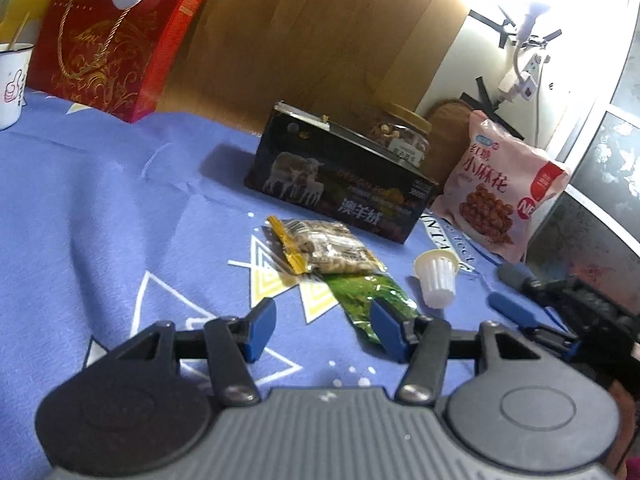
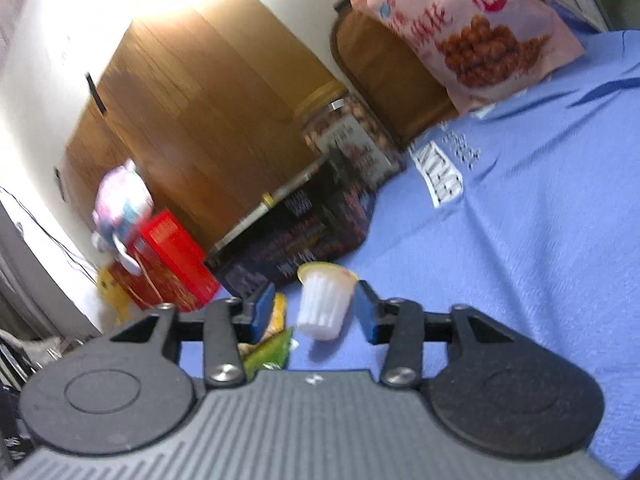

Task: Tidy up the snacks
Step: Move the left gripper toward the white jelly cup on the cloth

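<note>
On the blue cloth lie a clear nut packet with a yellow edge (image 1: pixel 324 250), a green snack packet (image 1: pixel 370 300) and a small white jelly cup (image 1: pixel 436 278). My left gripper (image 1: pixel 324 330) is open just above the cloth, its right pad over the green packet's near end. My right gripper (image 2: pixel 314 314) is open with the jelly cup (image 2: pixel 324 304) between its pads; I cannot tell if they touch it. The right gripper also shows in the left wrist view (image 1: pixel 504 292). A pink snack bag (image 1: pixel 496 188) leans at the back right.
A black box with sheep printed on it (image 1: pixel 340 176) stands behind the packets, with a nut jar (image 1: pixel 404 136) behind it. A red gift box (image 1: pixel 108 40) and a white mug (image 1: pixel 12 84) stand at the far left. A wooden headboard (image 1: pixel 304 40) backs the cloth.
</note>
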Action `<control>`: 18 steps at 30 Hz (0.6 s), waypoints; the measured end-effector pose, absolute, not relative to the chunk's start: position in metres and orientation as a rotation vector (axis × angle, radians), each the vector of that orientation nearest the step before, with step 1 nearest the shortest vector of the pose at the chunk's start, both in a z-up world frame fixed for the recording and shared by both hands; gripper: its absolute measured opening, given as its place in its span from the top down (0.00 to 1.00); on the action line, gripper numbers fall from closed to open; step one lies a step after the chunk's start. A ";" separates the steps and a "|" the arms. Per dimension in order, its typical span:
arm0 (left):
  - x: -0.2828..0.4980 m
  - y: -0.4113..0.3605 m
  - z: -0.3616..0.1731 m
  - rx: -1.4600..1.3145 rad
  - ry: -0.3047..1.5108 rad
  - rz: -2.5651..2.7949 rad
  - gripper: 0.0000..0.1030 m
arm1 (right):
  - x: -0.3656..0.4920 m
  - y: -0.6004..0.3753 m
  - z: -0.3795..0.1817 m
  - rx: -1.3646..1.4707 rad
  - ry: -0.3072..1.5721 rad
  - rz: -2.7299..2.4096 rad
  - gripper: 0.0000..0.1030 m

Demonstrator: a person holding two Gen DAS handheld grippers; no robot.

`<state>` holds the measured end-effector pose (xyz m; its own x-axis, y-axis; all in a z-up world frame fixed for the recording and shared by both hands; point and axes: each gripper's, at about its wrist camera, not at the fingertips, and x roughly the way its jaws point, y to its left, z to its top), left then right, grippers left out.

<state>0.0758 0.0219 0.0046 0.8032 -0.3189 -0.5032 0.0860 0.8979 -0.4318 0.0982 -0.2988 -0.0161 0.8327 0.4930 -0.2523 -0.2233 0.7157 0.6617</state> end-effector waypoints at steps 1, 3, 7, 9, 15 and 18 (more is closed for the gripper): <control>0.076 0.022 0.004 -0.405 0.604 -0.220 0.48 | 0.096 -0.300 -0.016 0.671 0.417 0.414 0.46; 0.076 0.022 0.004 -0.401 0.603 -0.211 0.48 | 0.095 -0.301 -0.015 0.676 0.404 0.415 0.46; 0.077 0.020 0.004 -0.380 0.611 -0.204 0.47 | 0.096 -0.299 -0.013 0.657 0.397 0.412 0.46; 0.077 0.019 0.004 -0.375 0.612 -0.212 0.45 | 0.095 -0.297 -0.012 0.643 0.395 0.403 0.46; 0.077 0.015 0.005 -0.353 0.617 -0.185 0.46 | 0.095 -0.297 -0.013 0.641 0.394 0.345 0.46; 0.076 0.005 0.006 -0.290 0.618 -0.158 0.46 | 0.097 -0.302 -0.016 0.673 0.412 0.342 0.46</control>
<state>0.0762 0.0048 0.0060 0.8049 -0.2308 -0.5467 0.0591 0.9479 -0.3131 0.0966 -0.3023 -0.0161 0.8654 0.4316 -0.2545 -0.1712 0.7322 0.6593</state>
